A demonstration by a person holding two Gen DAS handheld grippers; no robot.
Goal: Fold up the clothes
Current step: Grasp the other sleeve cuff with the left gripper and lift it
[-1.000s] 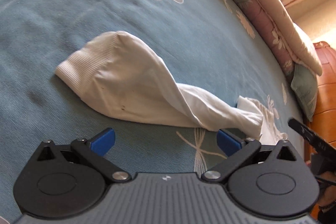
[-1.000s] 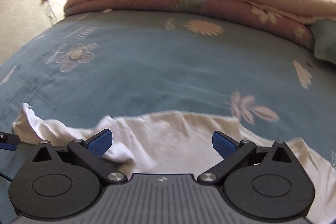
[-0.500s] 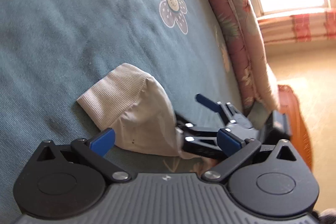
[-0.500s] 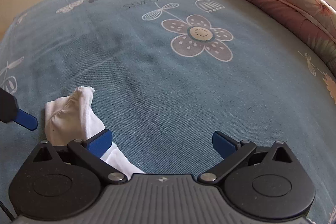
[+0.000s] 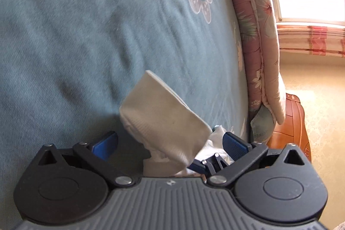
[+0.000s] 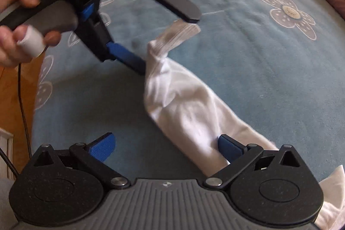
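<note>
The garment lay strung out on the bedspread, one end between the open fingers of my left gripper, which my hand held off the bed's left edge, the rest trailing back between the fingers of my right gripper and out past its right side. In the left wrist view the cuff end stood up between that gripper's fingers. A rolled quilt lay along the far edge of the bedspread, a wooden bed frame beyond its end.
</note>
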